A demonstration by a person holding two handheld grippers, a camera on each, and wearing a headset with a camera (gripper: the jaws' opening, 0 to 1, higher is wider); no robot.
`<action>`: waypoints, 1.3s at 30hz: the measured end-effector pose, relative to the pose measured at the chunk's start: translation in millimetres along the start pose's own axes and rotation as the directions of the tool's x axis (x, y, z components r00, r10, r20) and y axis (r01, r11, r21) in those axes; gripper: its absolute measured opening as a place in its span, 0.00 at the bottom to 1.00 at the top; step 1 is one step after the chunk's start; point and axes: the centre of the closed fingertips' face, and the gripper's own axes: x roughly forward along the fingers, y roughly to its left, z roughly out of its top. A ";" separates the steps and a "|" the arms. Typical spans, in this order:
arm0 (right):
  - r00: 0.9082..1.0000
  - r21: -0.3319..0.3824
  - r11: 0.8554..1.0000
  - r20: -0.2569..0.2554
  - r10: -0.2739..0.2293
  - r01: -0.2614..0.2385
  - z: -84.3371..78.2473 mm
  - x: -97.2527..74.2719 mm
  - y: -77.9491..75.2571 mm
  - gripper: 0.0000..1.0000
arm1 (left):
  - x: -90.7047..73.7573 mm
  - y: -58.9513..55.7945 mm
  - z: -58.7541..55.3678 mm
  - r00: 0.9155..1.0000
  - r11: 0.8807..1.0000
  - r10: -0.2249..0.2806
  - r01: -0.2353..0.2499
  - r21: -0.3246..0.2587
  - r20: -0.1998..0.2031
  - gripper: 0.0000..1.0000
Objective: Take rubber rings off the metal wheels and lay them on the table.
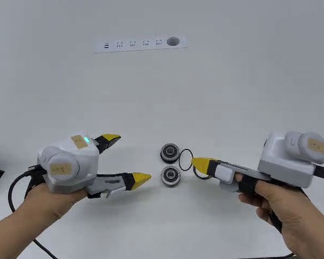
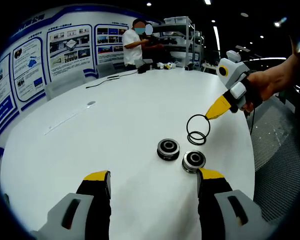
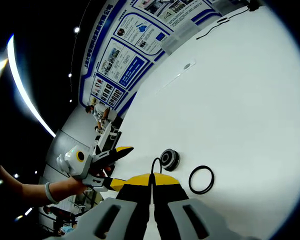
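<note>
step in hand: by my reading, laying a freed ring down beside the wheels
right gripper (image 1: pixel 202 164): jaws together, pinching a rubber ring (image 2: pixel 188 125) by its edge; the ring hangs off the yellow tips just above the table (image 1: pixel 151 91), near the two wheels
second ring (image 2: pixel 196 144): lies flat on the table, just below the held one in the left gripper view
near wheel (image 1: pixel 170 176): flat on the table, just beside the right gripper's tips
far wheel (image 1: pixel 169 152): flat, just beside the near wheel; too small to tell whether either wheel has a ring left on it
left gripper (image 1: pixel 126 157): jaws wide apart, holding nothing, hovering over the table on the other side of the wheels
next move: likely lower the rubber ring until it rests flat, beside the second ring and clear of the wheels, then part the jaws
what it calls for: a gentle release, since a thin ring may cling to a pad or roll off on its edge; then a check of both wheels for rings left
</note>
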 end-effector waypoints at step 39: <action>0.966 -0.268 0.939 -0.083 -0.243 0.213 -18.1 -6.5 -59.7 0.14 | -1.2 -3.4 -4.6 1.000 1.000 -0.012 0.012 0.004 -0.018 0.67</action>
